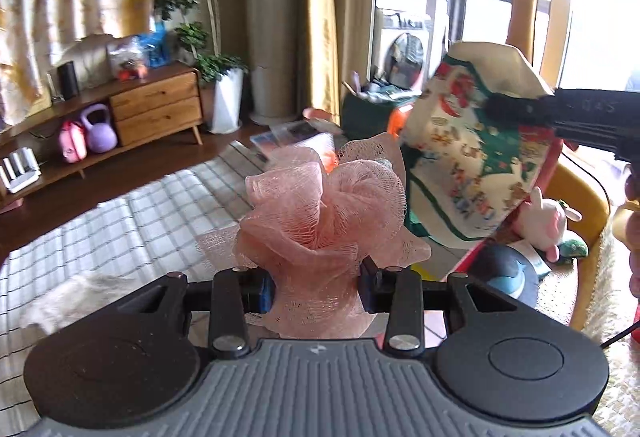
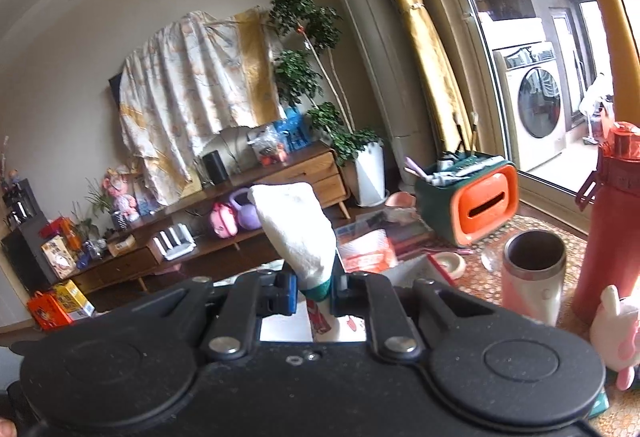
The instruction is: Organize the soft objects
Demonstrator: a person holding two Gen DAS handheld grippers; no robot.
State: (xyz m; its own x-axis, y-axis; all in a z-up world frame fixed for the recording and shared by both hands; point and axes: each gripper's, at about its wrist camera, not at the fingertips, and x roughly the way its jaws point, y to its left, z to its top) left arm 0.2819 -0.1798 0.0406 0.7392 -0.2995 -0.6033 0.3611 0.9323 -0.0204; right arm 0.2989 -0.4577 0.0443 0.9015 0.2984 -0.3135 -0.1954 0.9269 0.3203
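Pink mesh fills the left gripper [image 1: 316,287]: its jaws are clamped on the base of a bath pouf [image 1: 324,213], which is held up above a checked mat [image 1: 132,221]. Just right of the pouf, in the left wrist view, the right gripper [image 1: 516,109] reaches in from the right edge, pinched on a printed cloth [image 1: 468,153] that hangs from it with its plain underside folded over the top. In the right wrist view that gripper [image 2: 314,295] is closed on the cloth's green-edged hem [image 2: 318,291], and the white underside [image 2: 296,229] stands up ahead of the jaws. Beyond it sit a green-and-orange box [image 2: 468,201], a steel cup [image 2: 534,269] and a red bottle [image 2: 612,221] on a low table [image 2: 488,277]. A pink plush [image 1: 548,221] lies near the cloth's lower edge.
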